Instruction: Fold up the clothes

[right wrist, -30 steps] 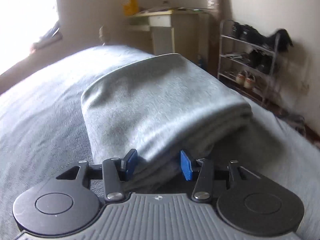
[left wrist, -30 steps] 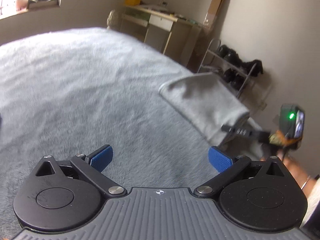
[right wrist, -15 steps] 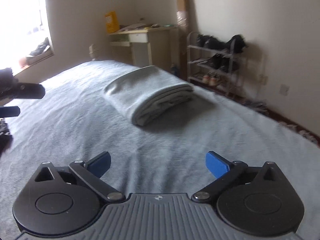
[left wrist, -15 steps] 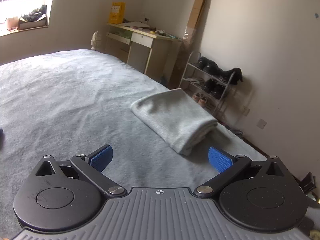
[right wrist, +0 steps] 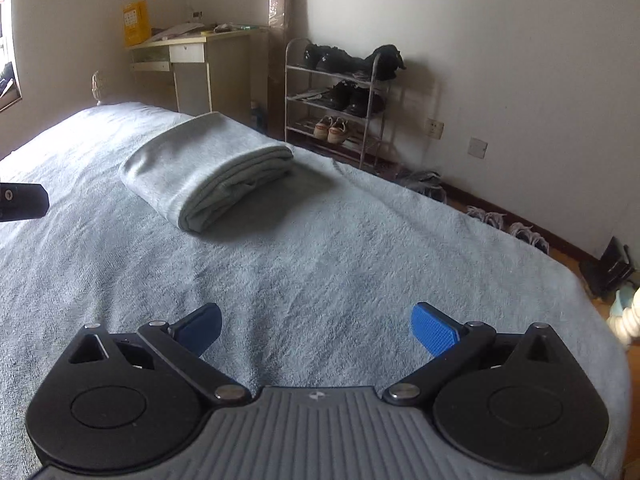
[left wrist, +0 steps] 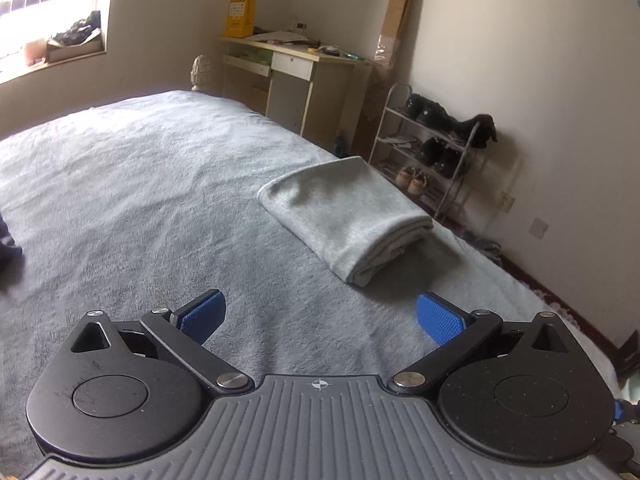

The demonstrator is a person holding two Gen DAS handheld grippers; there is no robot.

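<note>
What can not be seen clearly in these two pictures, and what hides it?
- Dark cloth at the bed's left side: left wrist view, cut off by the picture edge.
- Inner layers of the folded light grey fleece garment: both views, covered by its own top layer.
- Printing on the yellow box on the desk: both views, too small to read.

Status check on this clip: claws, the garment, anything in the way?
Left claw open, empty. Right claw open, empty, jaws just opened. Grey folded garment lies flat on the bed, clear of both. Nothing in the way.
</note>
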